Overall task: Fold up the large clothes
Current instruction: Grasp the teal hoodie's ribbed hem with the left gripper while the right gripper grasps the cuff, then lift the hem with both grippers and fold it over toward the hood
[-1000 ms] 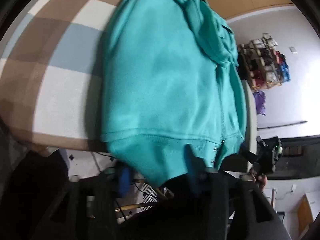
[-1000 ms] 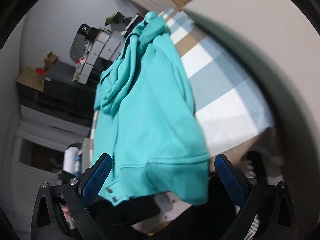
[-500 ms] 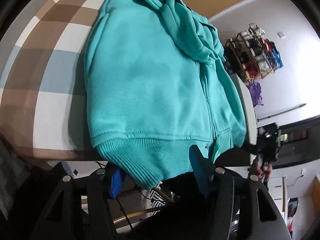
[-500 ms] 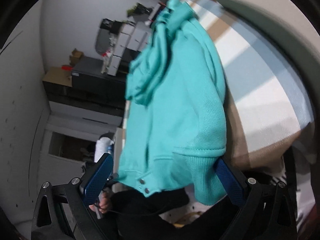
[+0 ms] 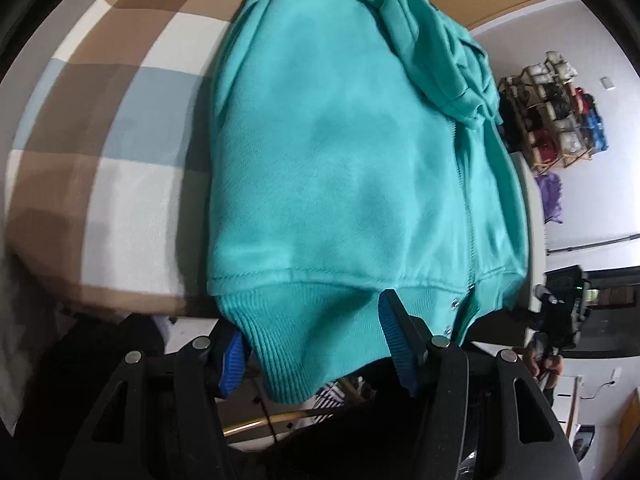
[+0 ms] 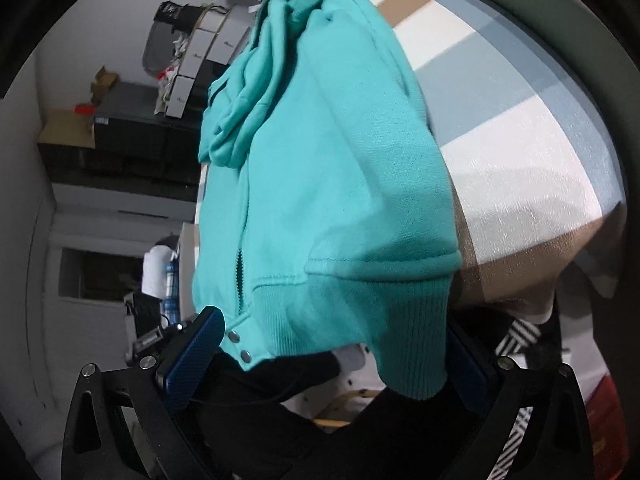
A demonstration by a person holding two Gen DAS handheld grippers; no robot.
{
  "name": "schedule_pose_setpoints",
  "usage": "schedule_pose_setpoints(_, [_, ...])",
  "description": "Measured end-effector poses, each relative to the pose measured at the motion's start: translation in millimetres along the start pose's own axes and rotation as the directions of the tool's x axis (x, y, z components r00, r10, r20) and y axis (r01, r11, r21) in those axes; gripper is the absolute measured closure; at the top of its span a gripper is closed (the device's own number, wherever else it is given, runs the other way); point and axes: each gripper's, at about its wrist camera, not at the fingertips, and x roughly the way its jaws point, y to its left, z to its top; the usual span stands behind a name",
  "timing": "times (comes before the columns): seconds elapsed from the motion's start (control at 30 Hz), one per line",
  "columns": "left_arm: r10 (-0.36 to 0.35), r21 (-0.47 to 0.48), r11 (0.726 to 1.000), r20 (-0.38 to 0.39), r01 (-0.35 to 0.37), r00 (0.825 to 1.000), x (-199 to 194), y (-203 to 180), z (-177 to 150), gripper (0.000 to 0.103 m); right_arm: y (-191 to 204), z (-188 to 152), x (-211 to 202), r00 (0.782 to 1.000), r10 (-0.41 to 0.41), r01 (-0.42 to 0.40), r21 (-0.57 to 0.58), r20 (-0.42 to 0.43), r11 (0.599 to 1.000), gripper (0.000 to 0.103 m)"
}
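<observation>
A teal zip-up hoodie point(image 5: 340, 152) lies on a table with a checked brown, blue and white cloth point(image 5: 120, 128). Its ribbed hem hangs over the near table edge. My left gripper point(image 5: 312, 344) is open, with the hem's left part hanging between its blue pads point(image 5: 394, 340). In the right wrist view the same hoodie point(image 6: 320, 184) shows with its zipper and snap buttons. My right gripper point(image 6: 328, 352) is open, and the hem's right part hangs between its fingers. The hood lies bunched at the far end.
The checked cloth point(image 6: 500, 152) stretches on both sides of the hoodie. A shelf of colourful goods point(image 5: 556, 116) stands by the wall. Boxes and a dark cabinet point(image 6: 120, 136) stand at the back. The other gripper point(image 5: 560, 312) shows at the right.
Both grippers have shifted along the hanging hem, which now sits deeper between the fingers. The hem swung and the views tilted. Both stay open.
</observation>
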Motion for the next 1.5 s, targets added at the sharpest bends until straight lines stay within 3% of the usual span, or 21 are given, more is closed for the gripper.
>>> schedule_pose_setpoints(0.07, [0.037,0.016,0.999,0.022,-0.037,0.999,-2,1,-4,0.050,6,-1,-7,0.999,0.030,-0.029,-0.021,0.036,0.999,0.002])
schedule_pose_setpoints(0.13, [0.020,-0.014,1.000,0.034,-0.020,0.999,-3,7,-3,0.049,6,5,-11,0.997,0.018,-0.016,-0.017,0.078,1.000,0.004])
schedule_pose_setpoints(0.2, [0.061,-0.074,0.996,0.053,-0.057,0.997,-7,13,-1,0.049,4,12,-7,0.995,-0.008,0.007,0.010,0.102,1.000,0.014])
schedule_pose_setpoints(0.27, [0.133,-0.090,0.988,0.115,-0.123,0.984,-13,15,0,0.049,1,17,0,0.995,-0.026,0.024,0.021,0.092,0.999,0.038])
schedule_pose_setpoints(0.33, [0.085,-0.089,0.993,0.139,-0.073,0.987,-12,21,0,0.049,-1,15,5,0.994,-0.057,0.055,0.017,0.098,0.998,0.058])
schedule_pose_setpoints(0.4, [0.039,-0.087,0.996,0.137,-0.027,0.990,-9,25,-2,0.063,-1,12,4,0.993,-0.034,0.032,0.014,0.112,0.999,0.068])
schedule_pose_setpoints(0.43, [0.025,-0.083,0.996,0.115,-0.015,0.993,-6,27,-3,0.081,-2,9,2,0.992,-0.023,0.022,0.011,0.126,1.000,0.076])
schedule_pose_setpoints(0.5, [0.022,-0.083,0.997,0.134,-0.010,0.991,-6,29,-6,0.089,-1,5,-2,0.989,-0.021,0.022,-0.007,0.148,1.000,0.084])
schedule_pose_setpoints(0.6, [-0.007,-0.093,0.995,0.141,0.020,0.990,-8,29,-10,0.097,4,-2,-7,0.984,-0.033,0.040,-0.037,0.177,0.999,0.089])
schedule_pose_setpoints(0.7, [0.024,-0.050,0.999,0.141,-0.017,0.990,-11,20,-15,0.101,10,-9,-11,0.978,-0.051,0.065,-0.065,0.204,0.996,0.090])
schedule_pose_setpoints(0.9, [0.042,-0.012,0.999,0.117,-0.041,0.992,-11,19,-26,0.103,14,-35,-20,0.975,-0.042,0.064,-0.095,0.218,0.993,0.090])
schedule_pose_setpoints(1.13, [-0.005,0.025,1.000,0.113,0.002,0.994,-11,16,-39,0.103,16,-72,-44,0.975,0.008,0.018,-0.112,0.222,0.994,0.090])
schedule_pose_setpoints(1.23, [0.023,0.030,0.999,0.095,-0.026,0.995,0,13,-27,0.093,20,-71,-42,0.976,0.005,0.020,-0.114,0.220,0.993,0.090])
schedule_pose_setpoints(1.27, [0.009,0.023,1.000,0.077,-0.011,0.997,5,12,-23,0.077,20,-69,-41,0.976,0.009,0.016,-0.110,0.218,0.994,0.090])
schedule_pose_setpoints(1.3, [-0.006,0.008,1.000,0.070,0.005,0.998,8,12,-20,0.054,20,-68,-40,0.976,0.013,0.010,-0.107,0.216,0.994,0.090])
schedule_pose_setpoints(1.33, [-0.004,-0.014,1.000,0.065,0.005,0.998,13,13,-17,0.045,20,-66,-38,0.977,0.018,0.004,-0.104,0.212,0.995,0.090])
schedule_pose_setpoints(1.43, [0.066,-0.032,0.998,0.129,-0.063,0.989,17,16,-12,0.042,24,-68,-36,0.979,0.007,0.018,-0.123,0.205,0.992,0.090])
schedule_pose_setpoints(1.5, [0.052,-0.030,0.998,0.114,-0.048,0.992,24,21,-8,0.042,26,-71,-35,0.979,0.005,0.022,-0.133,0.201,0.991,0.090])
